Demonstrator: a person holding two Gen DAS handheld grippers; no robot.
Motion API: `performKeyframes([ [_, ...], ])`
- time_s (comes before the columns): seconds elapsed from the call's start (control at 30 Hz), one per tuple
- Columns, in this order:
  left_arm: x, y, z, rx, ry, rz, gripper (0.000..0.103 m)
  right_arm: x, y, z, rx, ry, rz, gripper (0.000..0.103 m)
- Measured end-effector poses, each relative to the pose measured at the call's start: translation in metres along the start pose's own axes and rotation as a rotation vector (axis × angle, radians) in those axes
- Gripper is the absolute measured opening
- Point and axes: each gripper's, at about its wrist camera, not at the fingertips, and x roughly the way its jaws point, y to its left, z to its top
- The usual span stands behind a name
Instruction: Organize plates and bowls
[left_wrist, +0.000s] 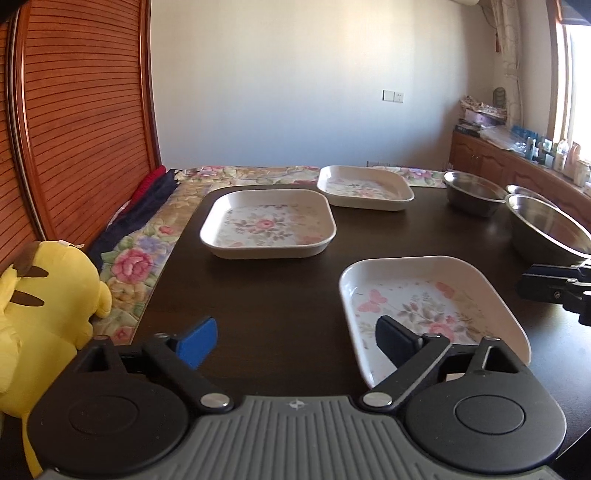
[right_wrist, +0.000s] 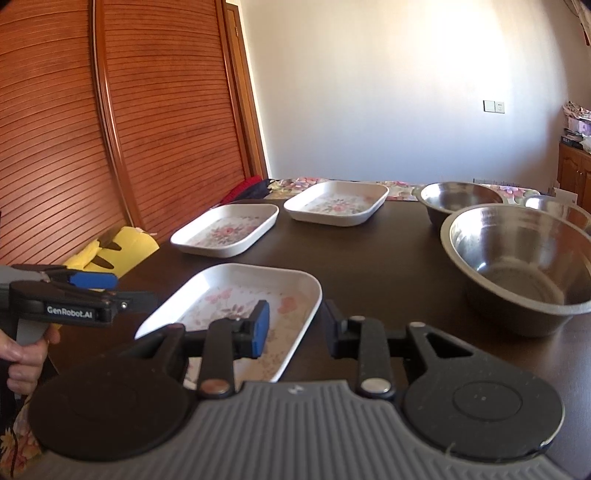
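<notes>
Three white square floral plates lie on the dark table: a near one, a middle one, and a far one. Three steel bowls stand at the right: a large near bowl, a far bowl, and a third mostly hidden behind. My left gripper is open, its right finger over the near plate's left part. My right gripper is open, straddling the near plate's right rim.
A yellow plush toy sits on the floral bedcover left of the table. A slatted wooden wardrobe stands behind it. A wooden cabinet with bottles runs along the right wall.
</notes>
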Motion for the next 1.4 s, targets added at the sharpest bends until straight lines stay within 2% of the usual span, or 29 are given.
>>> performKeyframes([
  [0.07, 0.001, 0.002, 0.002, 0.004, -0.001, 0.015, 0.103, 0.002, 0.0, 0.001, -0.003, 0.001, 0.004, 0.035],
  [0.33, 0.004, 0.012, 0.011, -0.015, 0.027, 0.022, 0.103, 0.01, 0.007, 0.011, -0.022, -0.002, 0.025, 0.037],
  [0.7, 0.007, 0.018, 0.025, 0.008, 0.037, 0.036, 0.103, 0.024, 0.019, 0.029, -0.071, -0.005, 0.045, 0.037],
  [0.9, 0.003, 0.025, 0.034, 0.022, -0.002, -0.01, 0.103, 0.033, 0.026, 0.037, -0.098, 0.003, 0.053, 0.037],
  [1.17, 0.014, 0.035, 0.057, 0.081, -0.025, 0.032, 0.103, 0.046, 0.032, 0.059, -0.134, 0.006, 0.059, 0.037],
  [1.4, 0.026, 0.055, 0.075, 0.073, -0.053, 0.019, 0.1, 0.065, 0.037, 0.083, -0.162, 0.014, 0.07, 0.038],
])
